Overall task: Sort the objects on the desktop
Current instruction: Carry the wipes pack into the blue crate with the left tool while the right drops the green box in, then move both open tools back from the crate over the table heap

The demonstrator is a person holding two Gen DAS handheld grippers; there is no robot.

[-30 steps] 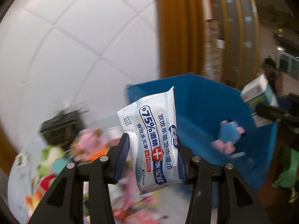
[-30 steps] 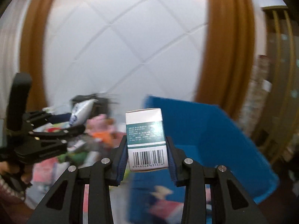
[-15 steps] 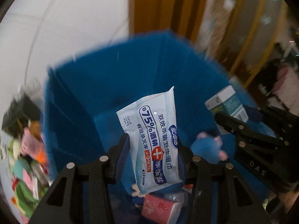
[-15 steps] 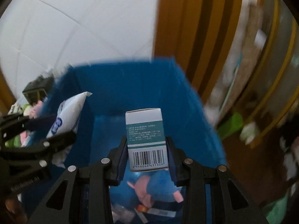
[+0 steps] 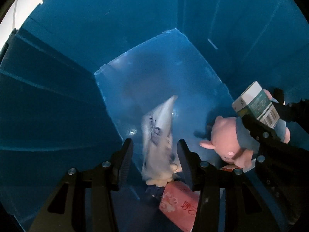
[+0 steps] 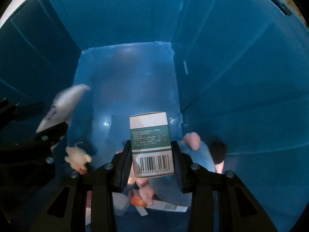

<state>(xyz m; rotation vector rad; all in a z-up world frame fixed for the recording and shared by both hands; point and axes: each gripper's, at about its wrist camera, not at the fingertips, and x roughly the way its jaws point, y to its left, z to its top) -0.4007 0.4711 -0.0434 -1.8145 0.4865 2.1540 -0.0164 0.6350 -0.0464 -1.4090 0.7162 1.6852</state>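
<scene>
Both grippers point down into the blue bin (image 5: 58, 96). Left gripper (image 5: 155, 150) jaws have just been opening, blurry wipes pack (image 5: 158, 145) loose between them. Right gripper (image 6: 151, 154) clamps the green-white box (image 6: 150, 143); pig plush (image 5: 227, 143) at 3 o'clock

- Both wrist views dim, w/ a heavy blue cast inside the bin (image 5: 58, 100); daylight only at top-left corner.
- Soft glare spots on bin floor (image 6: 125, 89).
- Wipes pack (image 5: 157, 141) smeared by motion blur; boxed item (image 6: 150, 145) sharp, barcode legible.
- Gripper fingers (image 5: 125, 158) near-silhouette, black.
- Strong fisheye bend at edges; dark vignette in corners.
- Bottom clutter soft, murky.
</scene>
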